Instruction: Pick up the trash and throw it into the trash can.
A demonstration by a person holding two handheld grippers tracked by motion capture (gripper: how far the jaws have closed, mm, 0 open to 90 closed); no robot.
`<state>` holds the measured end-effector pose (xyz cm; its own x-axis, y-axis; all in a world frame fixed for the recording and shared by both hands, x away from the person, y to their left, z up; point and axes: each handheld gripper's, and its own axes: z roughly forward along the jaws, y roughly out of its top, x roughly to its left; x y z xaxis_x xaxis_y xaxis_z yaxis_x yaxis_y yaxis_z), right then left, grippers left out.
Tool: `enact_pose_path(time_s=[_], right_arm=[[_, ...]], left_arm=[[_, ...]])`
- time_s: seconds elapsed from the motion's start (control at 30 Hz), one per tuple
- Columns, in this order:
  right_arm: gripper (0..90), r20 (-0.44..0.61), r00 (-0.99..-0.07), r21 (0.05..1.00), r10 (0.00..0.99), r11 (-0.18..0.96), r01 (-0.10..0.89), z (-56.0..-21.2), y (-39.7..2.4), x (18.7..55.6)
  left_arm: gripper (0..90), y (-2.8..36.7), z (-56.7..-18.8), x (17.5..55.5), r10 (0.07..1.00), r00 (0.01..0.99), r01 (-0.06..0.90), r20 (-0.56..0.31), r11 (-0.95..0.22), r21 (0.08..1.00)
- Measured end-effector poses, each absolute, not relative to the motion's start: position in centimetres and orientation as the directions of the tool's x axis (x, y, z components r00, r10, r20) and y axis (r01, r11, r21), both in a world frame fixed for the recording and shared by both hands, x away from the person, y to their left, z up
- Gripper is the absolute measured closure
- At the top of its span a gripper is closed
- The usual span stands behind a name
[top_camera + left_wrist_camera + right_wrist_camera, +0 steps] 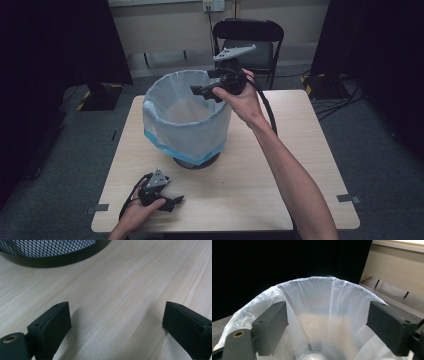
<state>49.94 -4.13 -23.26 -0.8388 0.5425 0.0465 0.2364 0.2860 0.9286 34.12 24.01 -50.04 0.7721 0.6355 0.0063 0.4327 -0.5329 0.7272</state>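
High view: right claw (204, 89) hangs wide open and empty over the far rim of the bag-lined mesh bin (186, 120) mid-desk, left claw (172, 202) open, empty, near the front edge; a careless dip could snag the thin liner.

A light wood-grain bench (300, 150) stands on grey carpet floor (385, 150). Behind it sits a black folding chair (248, 37) against a beige wall (165, 30) carrying a power outlet (213, 5). Black curtains (55, 40) hang at both sides, with cables (345, 100) trailing on the floor at the right
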Motion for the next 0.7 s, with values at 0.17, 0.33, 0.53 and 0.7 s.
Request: enact_pose_path(time_s=[0.17, 0.33, 0.53, 0.7], right_arm=[[14.9, 0.04, -0.822, 0.932, 0.568, 0.276, 0.236, -23.4, -5.6, 49.6], [13.9, 0.005, -0.795, 0.93, 0.606, 0.29, 0.227, -23.6, -6.8, 49.3], [13.9, 0.016, -0.781, 0.929, 0.625, 0.28, 0.243, -24.5, -8.9, 48.9], [13.9, 0.017, -0.764, 0.928, 0.645, 0.273, 0.252, -24.6, -10.6, 48.6]], left_arm=[[7.6, 24.0, -50.0, 34.1, 0.634, 0.773, 0.436, 0.002, -0.534, 0.724], [7.6, 24.1, -50.0, 34.1, 0.632, 0.775, 0.43, 0.011, -0.541, 0.723], [7.6, 24.1, -50.0, 34.1, 0.632, 0.775, 0.431, 0.01, -0.539, 0.724], [7.6, 24.0, -50.0, 34.1, 0.632, 0.775, 0.43, 0.011, -0.54, 0.723]])
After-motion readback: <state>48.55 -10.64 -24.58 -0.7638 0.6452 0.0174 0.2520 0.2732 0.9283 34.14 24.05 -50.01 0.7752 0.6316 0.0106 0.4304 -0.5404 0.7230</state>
